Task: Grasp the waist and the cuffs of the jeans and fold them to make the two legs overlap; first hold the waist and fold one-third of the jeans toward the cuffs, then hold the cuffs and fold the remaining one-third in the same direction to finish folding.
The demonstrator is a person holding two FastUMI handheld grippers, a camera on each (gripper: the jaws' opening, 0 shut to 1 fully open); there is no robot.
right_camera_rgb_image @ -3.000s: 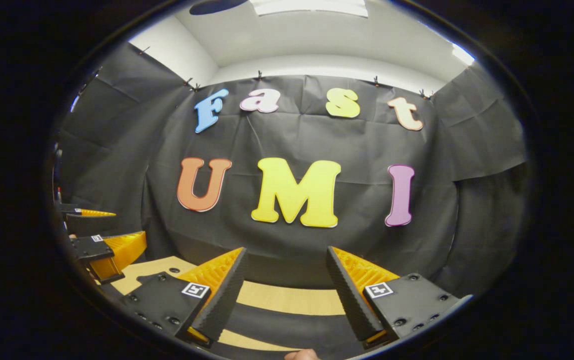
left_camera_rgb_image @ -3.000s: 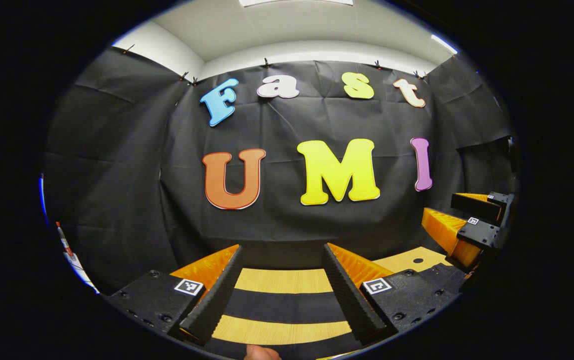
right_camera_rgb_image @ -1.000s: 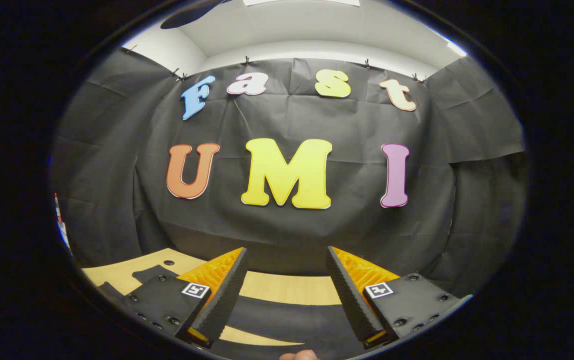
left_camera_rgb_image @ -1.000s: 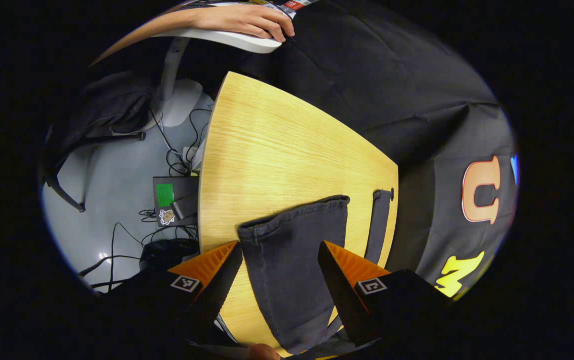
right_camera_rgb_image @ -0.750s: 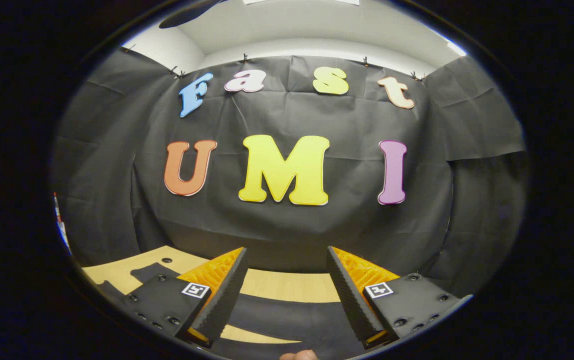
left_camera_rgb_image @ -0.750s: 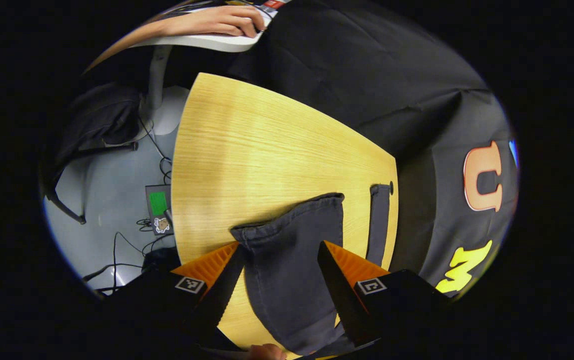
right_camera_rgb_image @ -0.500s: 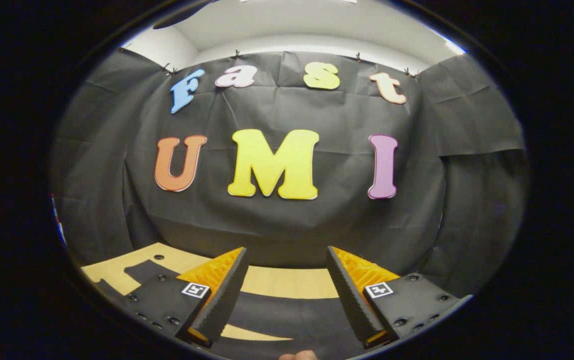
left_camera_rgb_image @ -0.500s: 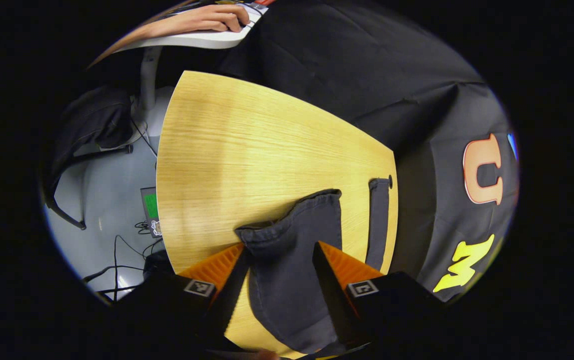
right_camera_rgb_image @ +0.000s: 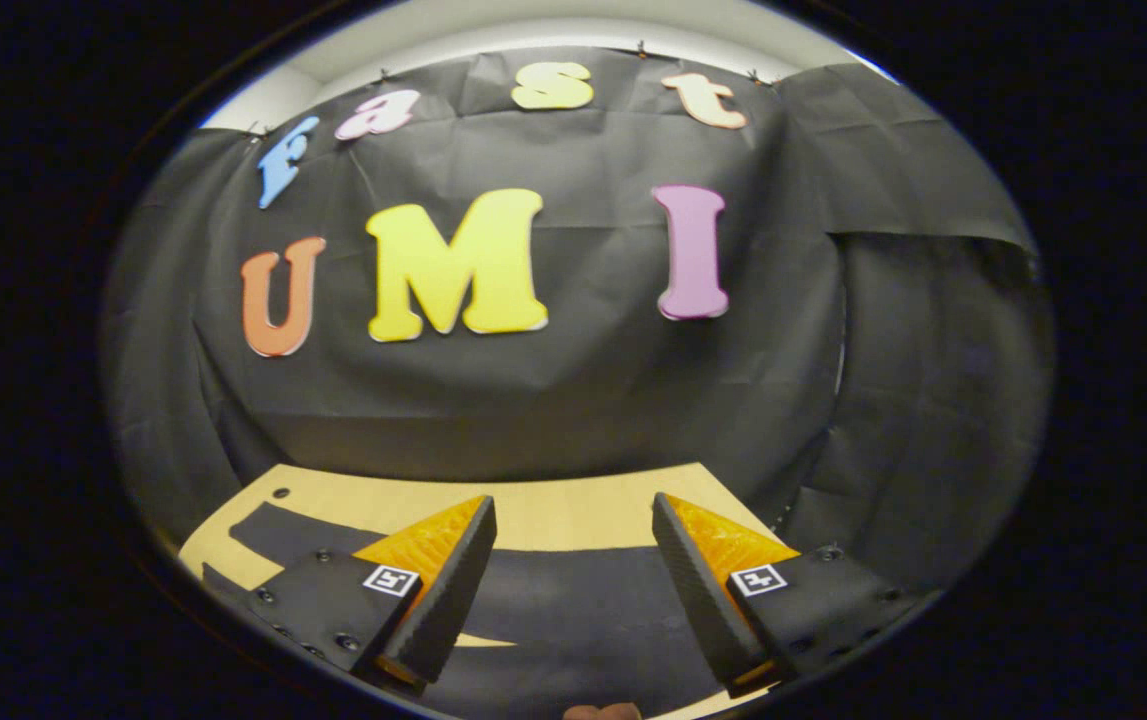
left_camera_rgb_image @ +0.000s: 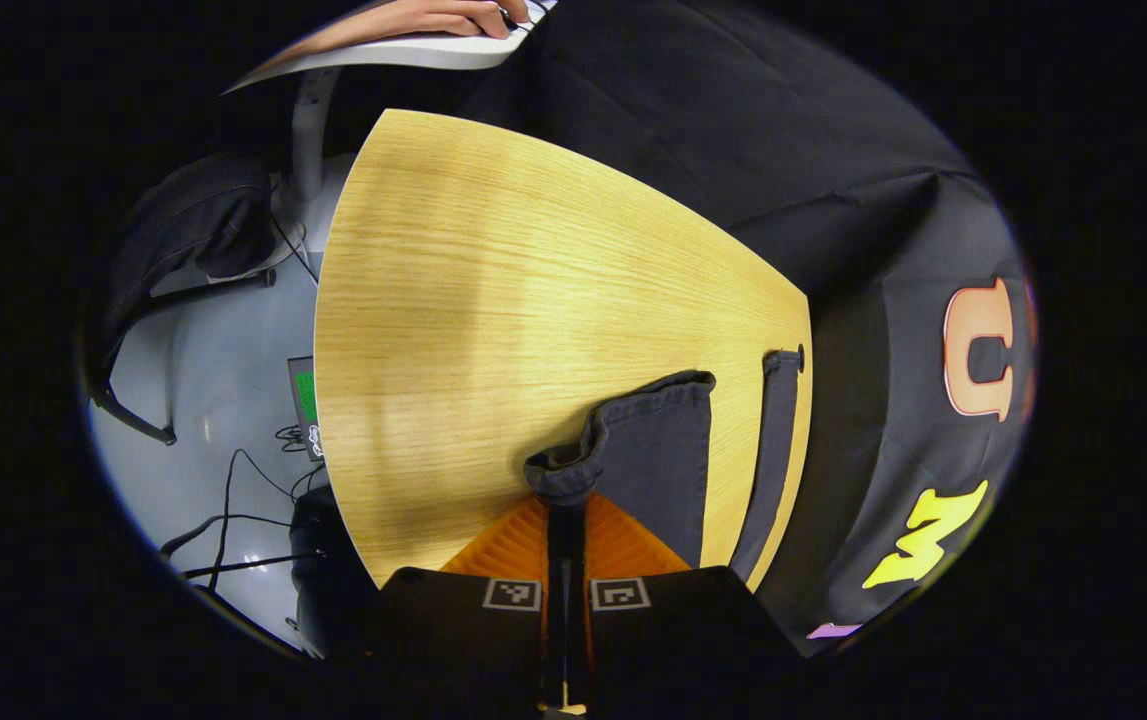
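Dark grey jeans (left_camera_rgb_image: 658, 450) lie on the wooden table (left_camera_rgb_image: 493, 290), the two leg ends side by side. The left gripper (left_camera_rgb_image: 565, 510) is shut on the near leg's cuff (left_camera_rgb_image: 561, 475), whose corner is bunched up between the fingers. The far leg (left_camera_rgb_image: 778, 430) lies flat by the table's edge. In the right gripper view, the right gripper (right_camera_rgb_image: 571, 515) hangs open just above another stretch of the jeans (right_camera_rgb_image: 573, 610), nothing between its fingers. A second dark strip of the jeans (right_camera_rgb_image: 283, 530) runs to the left there.
Beyond the table's left edge is a grey floor (left_camera_rgb_image: 223, 400) with cables, a small box and a dark chair (left_camera_rgb_image: 193, 220). A person's hand (left_camera_rgb_image: 433, 15) rests on a white desk at the top. The black cloth wall (right_camera_rgb_image: 553, 400) stands close behind the table (right_camera_rgb_image: 383, 495).
The left gripper has gone from open around the near leg's cuff to shut on it, bunching the cloth. The right gripper, still open, has tipped downward and turned right, so more table and jeans show.
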